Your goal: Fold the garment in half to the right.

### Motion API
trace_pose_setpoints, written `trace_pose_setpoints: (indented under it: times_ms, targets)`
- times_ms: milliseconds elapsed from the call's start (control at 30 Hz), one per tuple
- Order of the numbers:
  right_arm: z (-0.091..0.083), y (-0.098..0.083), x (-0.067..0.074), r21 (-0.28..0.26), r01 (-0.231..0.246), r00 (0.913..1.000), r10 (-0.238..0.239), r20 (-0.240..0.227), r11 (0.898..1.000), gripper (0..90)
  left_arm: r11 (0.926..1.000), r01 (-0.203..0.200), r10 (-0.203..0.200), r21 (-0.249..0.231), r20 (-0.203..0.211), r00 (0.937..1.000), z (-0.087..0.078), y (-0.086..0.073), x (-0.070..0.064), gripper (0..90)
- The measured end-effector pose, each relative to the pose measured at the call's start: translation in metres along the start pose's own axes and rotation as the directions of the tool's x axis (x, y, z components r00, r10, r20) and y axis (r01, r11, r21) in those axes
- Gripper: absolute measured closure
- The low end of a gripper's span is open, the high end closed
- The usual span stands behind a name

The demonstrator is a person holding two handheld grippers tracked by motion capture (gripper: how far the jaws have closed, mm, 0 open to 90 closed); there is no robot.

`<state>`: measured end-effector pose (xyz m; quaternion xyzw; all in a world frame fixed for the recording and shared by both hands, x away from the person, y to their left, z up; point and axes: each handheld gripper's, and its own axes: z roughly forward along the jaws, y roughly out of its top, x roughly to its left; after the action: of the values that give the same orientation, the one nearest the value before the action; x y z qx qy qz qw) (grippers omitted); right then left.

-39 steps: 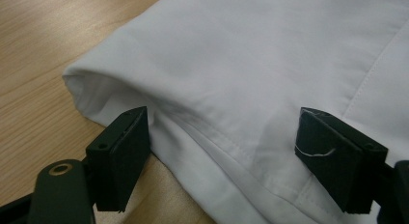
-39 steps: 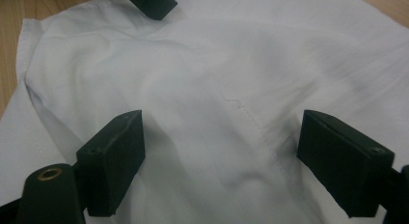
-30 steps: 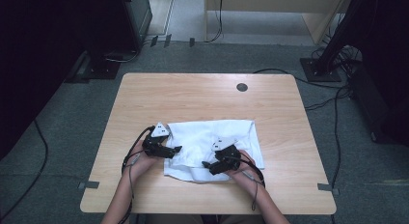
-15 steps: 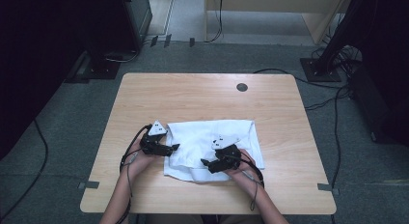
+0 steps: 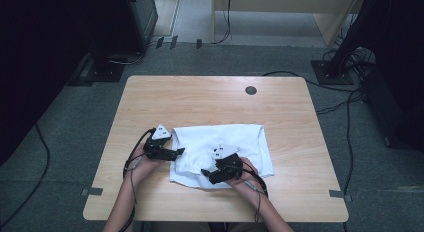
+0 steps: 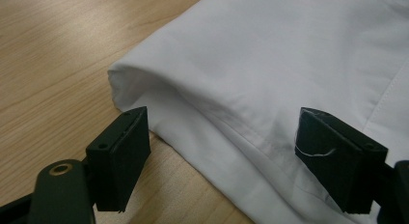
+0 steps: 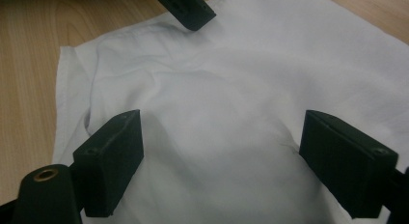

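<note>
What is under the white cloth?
The wooden table is under the white cloth. The cloth is folded in layers, so anything tucked inside them is covered and cannot be seen.

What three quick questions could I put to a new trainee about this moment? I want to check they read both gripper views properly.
1. True or false: the left gripper has its jaws wide apart at the edge of the white cloth.
2. What lies between the jaws of the right gripper? A) bare wood B) white cloth C) a cable
3. Name the round dark mark near the far edge of the table.

Key
1. True; both jaws stand open, with a fold of cloth between them.
2. B
3. A cable hole in the tabletop.
</note>
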<state>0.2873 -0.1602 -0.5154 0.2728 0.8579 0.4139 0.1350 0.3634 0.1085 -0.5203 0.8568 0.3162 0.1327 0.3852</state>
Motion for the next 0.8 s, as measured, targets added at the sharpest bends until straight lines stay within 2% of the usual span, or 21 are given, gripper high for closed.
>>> trace_pose_setpoints:
  times_ms: [200,300,433,633,800]
  targets:
    - [0.007,-0.003,0.005,0.034,0.057,0.9977,-0.058,0.034,0.998,15.9,1.0000,0.000,0.000,0.001,-0.004,1.0000,0.001,0.000,0.001,19.9]
    - [0.009,-0.005,0.004,0.028,0.056,0.9980,-0.057,0.028,0.998,15.9,1.0000,-0.003,0.003,0.002,-0.004,1.0000,0.001,0.000,0.002,19.9]
    - [0.012,-0.008,-0.002,0.024,0.021,0.9998,-0.021,-0.006,0.999,16.1,1.0000,-0.005,0.005,0.001,-0.004,1.0000,0.001,0.001,0.003,19.9]
    - [0.012,-0.007,-0.003,0.023,0.007,0.9998,-0.006,-0.017,1.000,16.4,0.9999,0.002,-0.002,-0.010,-0.003,1.0000,0.001,0.002,0.006,19.9]
    - [0.003,-0.002,-0.005,-0.005,-0.031,0.9993,0.031,-0.019,1.000,19.1,0.9998,0.005,-0.006,-0.018,-0.003,1.0000,0.001,0.003,0.008,19.9]
